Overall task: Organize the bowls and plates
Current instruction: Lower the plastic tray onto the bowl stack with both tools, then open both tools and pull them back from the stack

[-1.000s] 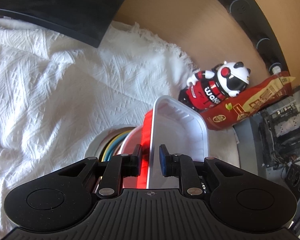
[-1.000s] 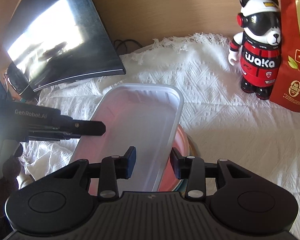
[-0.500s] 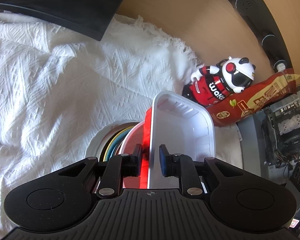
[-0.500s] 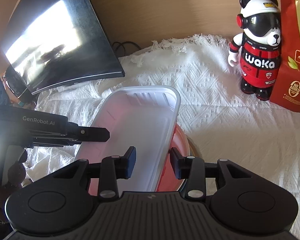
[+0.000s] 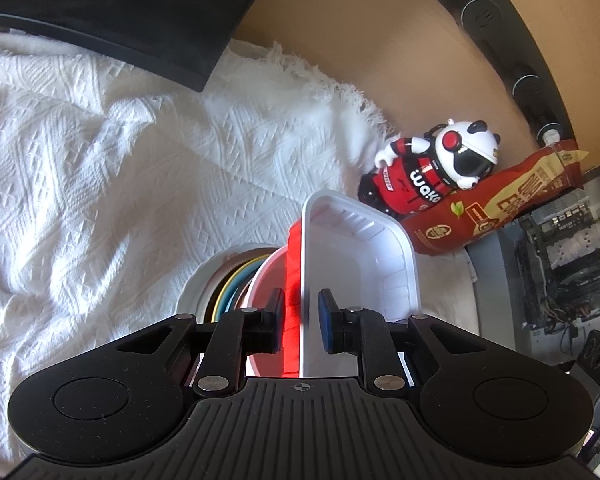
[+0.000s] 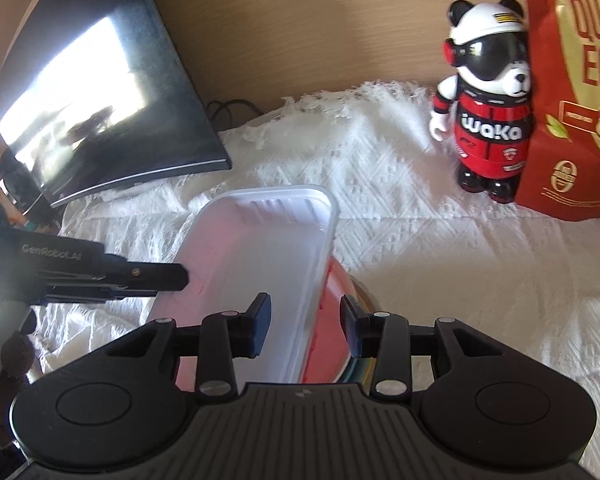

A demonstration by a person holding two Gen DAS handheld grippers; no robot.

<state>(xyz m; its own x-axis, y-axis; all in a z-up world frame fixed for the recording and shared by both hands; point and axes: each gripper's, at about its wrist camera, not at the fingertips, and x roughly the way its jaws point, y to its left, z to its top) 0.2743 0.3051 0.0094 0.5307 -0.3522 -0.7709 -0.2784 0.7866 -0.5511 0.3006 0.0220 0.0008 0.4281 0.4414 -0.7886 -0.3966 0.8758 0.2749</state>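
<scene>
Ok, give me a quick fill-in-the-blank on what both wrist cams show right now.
1. The white tray sits on top of a ____ container.
2. The panda figurine stands right beside a red ____.
3. Everything rests on a ____ knitted cloth.
4. The left gripper has the tray's ____ between its fingers.

Missing words: red; bag; white; rim

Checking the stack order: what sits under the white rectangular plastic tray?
Directly under the white rectangular plastic tray is a red bowl, then coloured plate rims on a white plate. The tray covers the bowls' insides, so the count is unclear.
</scene>
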